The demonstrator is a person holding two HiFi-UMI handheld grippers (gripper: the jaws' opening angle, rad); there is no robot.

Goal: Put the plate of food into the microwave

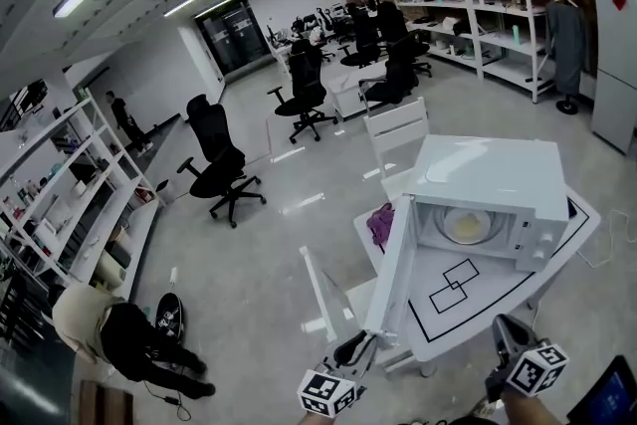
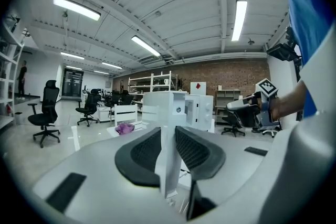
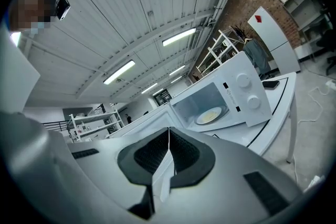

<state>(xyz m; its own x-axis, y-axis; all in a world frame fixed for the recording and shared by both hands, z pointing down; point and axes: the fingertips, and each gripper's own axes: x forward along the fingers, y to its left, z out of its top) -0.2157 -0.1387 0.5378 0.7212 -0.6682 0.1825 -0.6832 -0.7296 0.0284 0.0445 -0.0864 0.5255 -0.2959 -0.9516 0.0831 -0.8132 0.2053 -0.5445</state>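
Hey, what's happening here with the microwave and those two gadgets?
A person works at a white microwave on a table. The plate of food already sits inside, and the door stands open. The left hand-held gripper is clamped on the door's edge, perhaps to swing it shut; the right hand-held gripper is shut and holds nothing.

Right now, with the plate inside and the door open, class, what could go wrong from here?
The left gripper clamps the edge of the open door; swinging it shut may trap the jaws against the microwave. A hard push might shift the microwave on the table, or jolt the plate inside.
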